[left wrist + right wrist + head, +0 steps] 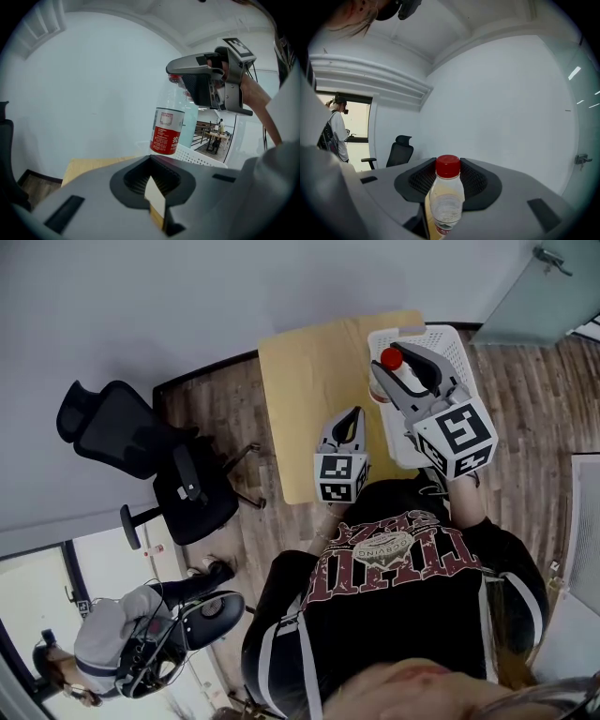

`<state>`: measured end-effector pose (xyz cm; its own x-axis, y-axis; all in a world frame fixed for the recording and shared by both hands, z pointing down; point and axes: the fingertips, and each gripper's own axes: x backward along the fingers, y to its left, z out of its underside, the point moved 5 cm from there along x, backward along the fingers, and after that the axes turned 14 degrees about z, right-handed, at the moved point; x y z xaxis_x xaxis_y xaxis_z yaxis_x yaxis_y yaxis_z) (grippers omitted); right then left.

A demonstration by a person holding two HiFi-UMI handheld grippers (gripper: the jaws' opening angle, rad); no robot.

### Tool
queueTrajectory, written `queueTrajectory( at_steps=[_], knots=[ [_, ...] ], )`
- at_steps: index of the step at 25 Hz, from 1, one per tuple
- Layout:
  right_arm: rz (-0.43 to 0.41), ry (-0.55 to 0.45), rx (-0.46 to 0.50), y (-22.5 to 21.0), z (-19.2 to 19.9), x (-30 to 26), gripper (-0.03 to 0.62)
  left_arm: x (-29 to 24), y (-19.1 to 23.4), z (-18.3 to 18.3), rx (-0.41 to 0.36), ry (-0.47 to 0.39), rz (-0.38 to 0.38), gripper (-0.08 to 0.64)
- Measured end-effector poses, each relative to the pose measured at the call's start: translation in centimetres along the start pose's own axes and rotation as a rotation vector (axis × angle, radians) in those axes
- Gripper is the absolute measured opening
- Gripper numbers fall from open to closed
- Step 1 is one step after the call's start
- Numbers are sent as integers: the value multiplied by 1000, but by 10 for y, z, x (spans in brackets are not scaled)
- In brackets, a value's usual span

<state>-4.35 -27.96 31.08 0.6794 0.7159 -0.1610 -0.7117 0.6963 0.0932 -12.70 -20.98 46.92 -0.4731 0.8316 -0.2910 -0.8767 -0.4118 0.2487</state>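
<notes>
The head view shows the layout from above. The right gripper (405,367) is clamped on a clear bottle (397,377) with a red cap (391,358), held over the white basket (452,337) at the right end of the wooden table (300,381). The left gripper (352,418) hangs lower, over the table's near edge, with its jaws together and nothing between them. A black office chair (141,442) stands on the floor to the left. From here the bottle's body is mostly covered by the jaws. The left gripper view gives what that hides: the bottle's red and white label (166,132), its upright stance, and the right gripper closing on its neck from the side. The cap is nearly lost behind the jaw, and I cannot tell whether the base touches the basket. In this view the left jaws meet at the tips, with a wedge of table showing through. The right gripper view looks along the jaws pressed on the bottle's shoulders. The cap is plain, but the lower half is cut off. A standing person (336,133) shows at the far left.
</notes>
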Motion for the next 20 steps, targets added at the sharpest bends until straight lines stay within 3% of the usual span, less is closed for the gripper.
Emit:
queueTrajectory(
  at_steps=[20],
  knots=[
    [-150, 119, 29, 48, 46, -38, 169, 33, 11, 19, 61, 0, -109, 48]
  ],
)
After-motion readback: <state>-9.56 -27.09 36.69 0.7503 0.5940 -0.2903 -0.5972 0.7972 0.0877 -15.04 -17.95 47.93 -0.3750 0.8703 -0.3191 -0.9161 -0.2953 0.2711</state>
